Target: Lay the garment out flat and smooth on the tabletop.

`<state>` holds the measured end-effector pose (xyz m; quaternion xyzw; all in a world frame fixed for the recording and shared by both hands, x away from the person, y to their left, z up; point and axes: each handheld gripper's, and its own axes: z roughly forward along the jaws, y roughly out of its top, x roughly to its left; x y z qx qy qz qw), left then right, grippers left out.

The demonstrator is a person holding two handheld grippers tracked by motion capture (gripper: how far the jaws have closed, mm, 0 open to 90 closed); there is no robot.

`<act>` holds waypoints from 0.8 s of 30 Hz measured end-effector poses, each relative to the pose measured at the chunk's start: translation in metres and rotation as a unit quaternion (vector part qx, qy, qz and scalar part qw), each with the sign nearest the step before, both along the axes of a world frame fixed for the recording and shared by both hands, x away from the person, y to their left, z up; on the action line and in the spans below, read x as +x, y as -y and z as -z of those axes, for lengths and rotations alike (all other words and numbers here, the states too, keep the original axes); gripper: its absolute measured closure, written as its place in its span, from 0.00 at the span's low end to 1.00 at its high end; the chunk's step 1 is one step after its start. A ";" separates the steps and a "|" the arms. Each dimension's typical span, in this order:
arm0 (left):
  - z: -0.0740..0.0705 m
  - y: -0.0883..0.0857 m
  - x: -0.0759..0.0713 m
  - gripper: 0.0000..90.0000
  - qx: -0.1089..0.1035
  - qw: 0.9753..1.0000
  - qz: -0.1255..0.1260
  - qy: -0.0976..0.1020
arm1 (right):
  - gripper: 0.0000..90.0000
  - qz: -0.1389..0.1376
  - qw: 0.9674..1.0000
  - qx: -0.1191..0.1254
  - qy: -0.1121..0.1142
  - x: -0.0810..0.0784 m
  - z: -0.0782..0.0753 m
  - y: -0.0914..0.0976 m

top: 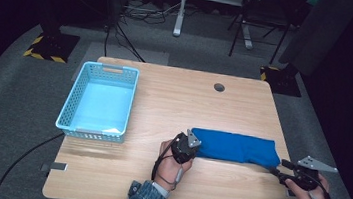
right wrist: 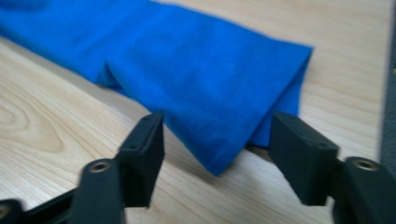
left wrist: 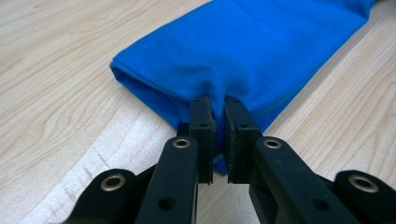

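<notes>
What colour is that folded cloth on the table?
Plain bright blue, no pattern. The cloth shows best in the left gripper view.

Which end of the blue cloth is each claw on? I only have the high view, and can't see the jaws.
Observer: The left claw is shut on the blue cloth, pinching a fold at its end nearest the basket.
Operator: And the right one?
Observer: The right claw is open, a jaw on either side of the cloth's near corner, and neither pad presses on it.
Operator: Is the cloth lifted?
Observer: No, by the gripper views it lies flat on the table.
</notes>
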<state>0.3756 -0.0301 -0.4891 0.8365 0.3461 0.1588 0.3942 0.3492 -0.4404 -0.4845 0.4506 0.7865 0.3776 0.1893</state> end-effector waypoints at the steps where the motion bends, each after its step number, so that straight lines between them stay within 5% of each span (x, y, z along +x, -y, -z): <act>1: -0.001 0.000 -0.001 0.93 -0.002 1.000 -0.001 0.001 | 0.49 -0.005 1.000 -0.006 -0.006 0.002 0.003 -0.002; 5: -0.007 -0.005 -0.006 0.93 -0.005 1.000 0.000 0.009 | 0.86 -0.026 0.999 -0.044 -0.011 0.005 0.005 -0.010; 7: -0.010 -0.010 -0.009 0.93 -0.007 1.000 -0.002 0.012 | 0.94 -0.035 0.998 -0.055 -0.008 0.004 0.002 -0.014; 16: -0.031 -0.042 -0.039 0.92 -0.013 0.999 -0.013 0.029 | 0.96 -0.081 0.994 -0.069 0.028 -0.020 -0.037 -0.029; 24: -0.053 -0.075 -0.089 0.92 -0.022 1.000 0.017 0.004 | 0.96 -0.150 0.987 -0.047 0.029 -0.056 -0.067 -0.046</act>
